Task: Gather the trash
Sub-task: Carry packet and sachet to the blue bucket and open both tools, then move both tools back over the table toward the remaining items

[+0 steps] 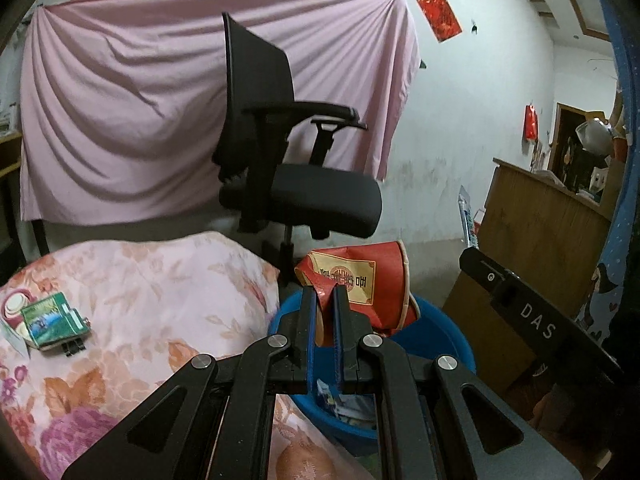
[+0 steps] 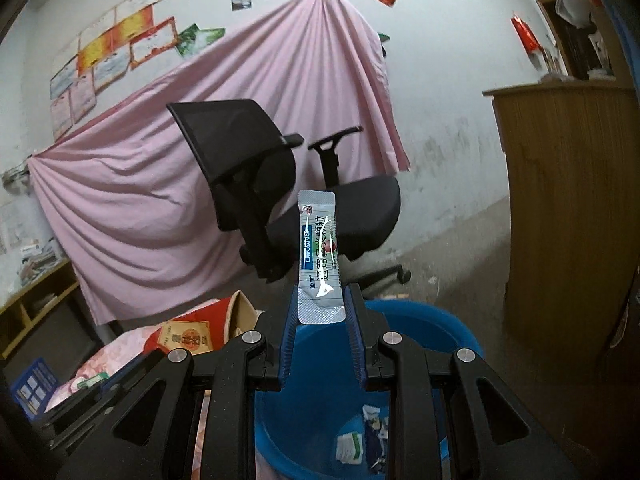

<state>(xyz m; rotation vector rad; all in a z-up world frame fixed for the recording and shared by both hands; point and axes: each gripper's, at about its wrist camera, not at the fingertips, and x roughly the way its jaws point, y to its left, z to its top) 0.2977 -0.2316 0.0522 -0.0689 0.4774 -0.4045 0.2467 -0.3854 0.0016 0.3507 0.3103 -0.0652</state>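
Note:
My left gripper (image 1: 324, 294) is shut on the handle of a red and gold paper bag (image 1: 360, 280), which hangs over the blue plastic bin (image 1: 440, 336). My right gripper (image 2: 322, 300) is shut on a silver sachet (image 2: 320, 256) that stands upright between the jaws, above the same blue bin (image 2: 448, 328). Several wrappers (image 2: 364, 444) lie on the bin's bottom. A green packet (image 1: 52, 320) and a small round lid (image 1: 16, 302) lie on the floral quilt (image 1: 152, 304) at the left.
A black office chair (image 1: 296, 160) stands behind the bin, before a pink sheet (image 1: 120, 100) hung on the wall. A wooden cabinet (image 1: 536, 240) stands at the right. The right gripper's body (image 1: 536, 320) shows at the right of the left wrist view.

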